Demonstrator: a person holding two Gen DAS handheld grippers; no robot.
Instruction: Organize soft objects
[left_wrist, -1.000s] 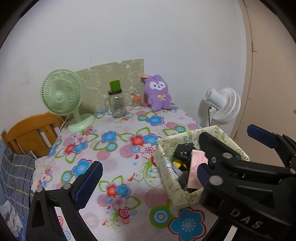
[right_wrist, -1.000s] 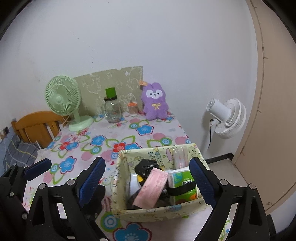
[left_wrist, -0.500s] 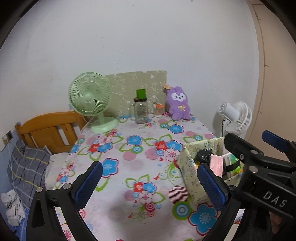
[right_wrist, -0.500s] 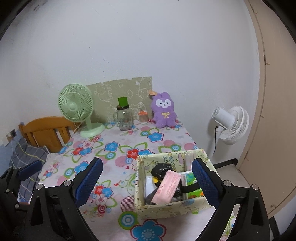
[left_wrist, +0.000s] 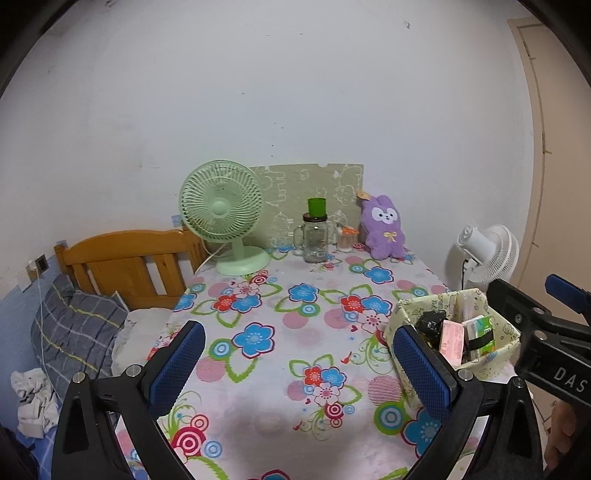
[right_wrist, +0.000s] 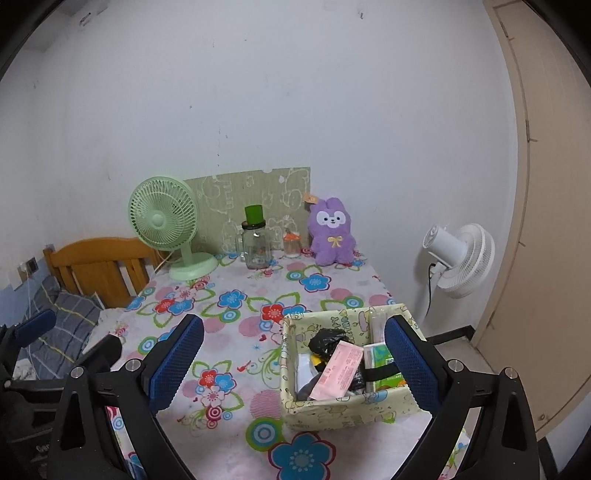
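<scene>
We have pulled both grippers back and up since a second ago, so the fabric box looks smaller and more of the table (right_wrist: 332, 295) shows. On its flowered cloth, the box (right_wrist: 332, 410) sits near the front right edge, already holding a pink packet (right_wrist: 338, 371), a green tissue pack (right_wrist: 384, 363) and a black bag (right_wrist: 327, 339). The purple plush rabbit (right_wrist: 332, 232) stands upright at the back by the wall, well apart from the box; we judge it left to tidy. Our left gripper (left_wrist: 295, 369) and right gripper (right_wrist: 293, 365) hang wide open, holding nothing.
</scene>
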